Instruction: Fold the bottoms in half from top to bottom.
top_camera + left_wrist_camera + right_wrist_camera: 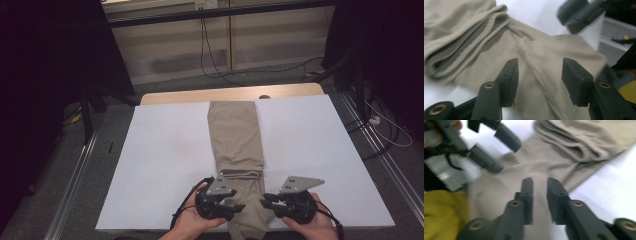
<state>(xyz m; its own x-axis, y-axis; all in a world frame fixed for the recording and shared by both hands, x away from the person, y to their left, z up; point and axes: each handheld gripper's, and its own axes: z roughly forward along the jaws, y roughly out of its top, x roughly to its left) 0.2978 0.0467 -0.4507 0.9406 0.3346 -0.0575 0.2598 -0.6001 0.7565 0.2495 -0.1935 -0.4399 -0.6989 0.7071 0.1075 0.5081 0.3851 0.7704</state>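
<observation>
Left gripper [239, 206] was held wide over trousers [235, 135], right gripper [266, 200] narrowed, nothing gripped; both were aimed inward, likely for a fold grab.

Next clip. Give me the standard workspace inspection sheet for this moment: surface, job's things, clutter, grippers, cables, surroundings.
Surface: white table top, wooden edge at the far end.
Job's things: beige trousers laid lengthwise down the middle, a folded ribbed edge lying across them near the person, the near end at the table's front edge.
Clutter: nothing seen.
Grippers: left gripper over the trousers' near end, jaws wide apart, nothing between them. Right gripper opposite it, jaws a narrow gap apart above the cloth, nothing pinched.
Cables: black cable trailing from the left gripper; black cables on the floor beyond the table.
Surroundings: grey floor, black curtains either side, metal rail along the table.
</observation>
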